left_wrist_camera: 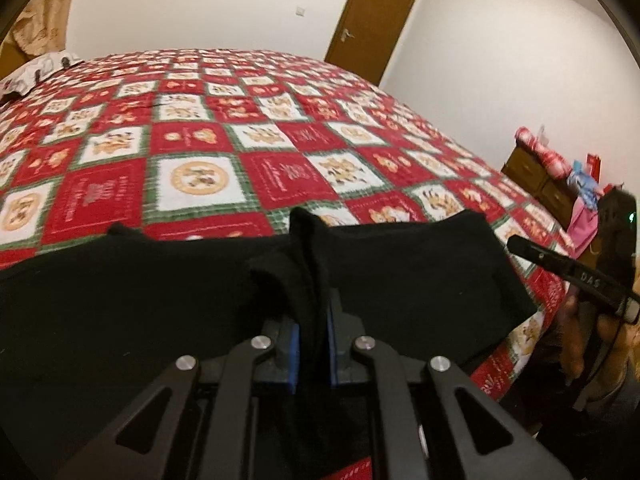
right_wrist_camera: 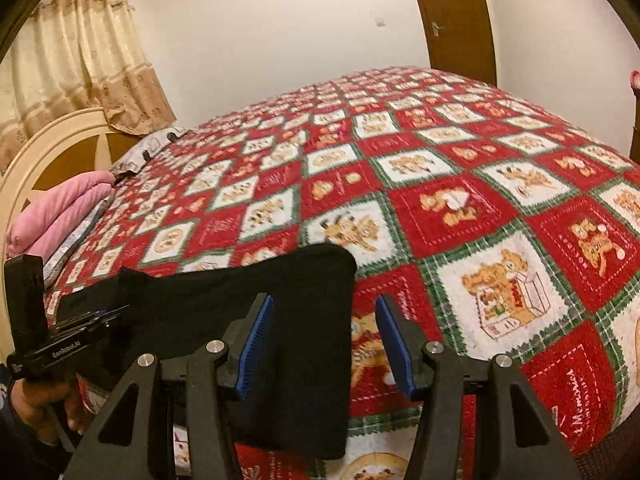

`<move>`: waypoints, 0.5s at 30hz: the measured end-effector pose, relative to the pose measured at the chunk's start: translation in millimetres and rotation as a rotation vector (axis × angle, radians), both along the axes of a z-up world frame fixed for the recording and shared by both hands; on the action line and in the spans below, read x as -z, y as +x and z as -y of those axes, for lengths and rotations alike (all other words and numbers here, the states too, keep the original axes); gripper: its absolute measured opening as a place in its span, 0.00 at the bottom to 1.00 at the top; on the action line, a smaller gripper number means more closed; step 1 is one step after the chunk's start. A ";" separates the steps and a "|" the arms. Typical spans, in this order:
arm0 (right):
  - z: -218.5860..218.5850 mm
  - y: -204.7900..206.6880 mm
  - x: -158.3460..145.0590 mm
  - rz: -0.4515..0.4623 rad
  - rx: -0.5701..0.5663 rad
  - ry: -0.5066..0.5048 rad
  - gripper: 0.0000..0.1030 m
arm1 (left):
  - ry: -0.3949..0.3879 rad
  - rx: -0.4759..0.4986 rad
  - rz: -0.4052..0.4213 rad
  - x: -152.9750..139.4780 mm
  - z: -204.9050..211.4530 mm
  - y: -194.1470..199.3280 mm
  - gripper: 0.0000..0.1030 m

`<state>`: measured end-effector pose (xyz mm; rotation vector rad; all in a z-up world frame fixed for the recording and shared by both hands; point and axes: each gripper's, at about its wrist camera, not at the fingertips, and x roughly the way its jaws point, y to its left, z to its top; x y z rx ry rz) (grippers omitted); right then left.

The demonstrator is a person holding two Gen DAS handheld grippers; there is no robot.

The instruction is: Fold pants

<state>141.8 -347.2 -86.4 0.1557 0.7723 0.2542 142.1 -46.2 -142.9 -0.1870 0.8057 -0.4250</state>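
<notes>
Black pants (left_wrist_camera: 420, 280) lie flat across the near edge of the bed. My left gripper (left_wrist_camera: 312, 320) is shut on a raised ridge of the black fabric, pinched between its blue pads (left_wrist_camera: 293, 344). In the right wrist view the pants (right_wrist_camera: 304, 280) end in a rounded corner. My right gripper (right_wrist_camera: 324, 320) hovers open over that right edge; its left pad (right_wrist_camera: 256, 340) is above the fabric and its right pad (right_wrist_camera: 396, 344) above the bedspread, neither pressing. The right gripper (left_wrist_camera: 520, 246) also shows at the far right of the left wrist view, and the left gripper (right_wrist_camera: 116, 314), held by a hand, at the left of the right wrist view.
A red, white and green patchwork bedspread (right_wrist_camera: 480, 200) covers the bed. A pink pillow (right_wrist_camera: 60, 208) and a cream headboard (right_wrist_camera: 52, 148) stand at the far left. A wooden nightstand (left_wrist_camera: 532, 172) with cloth items is beside the bed, and a brown door (left_wrist_camera: 372, 20) behind.
</notes>
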 end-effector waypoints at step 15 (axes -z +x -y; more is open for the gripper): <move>-49.3 -8.7 34.6 -0.067 -0.179 -0.239 0.55 | 0.006 -0.052 -0.032 19.5 -22.5 2.2 0.19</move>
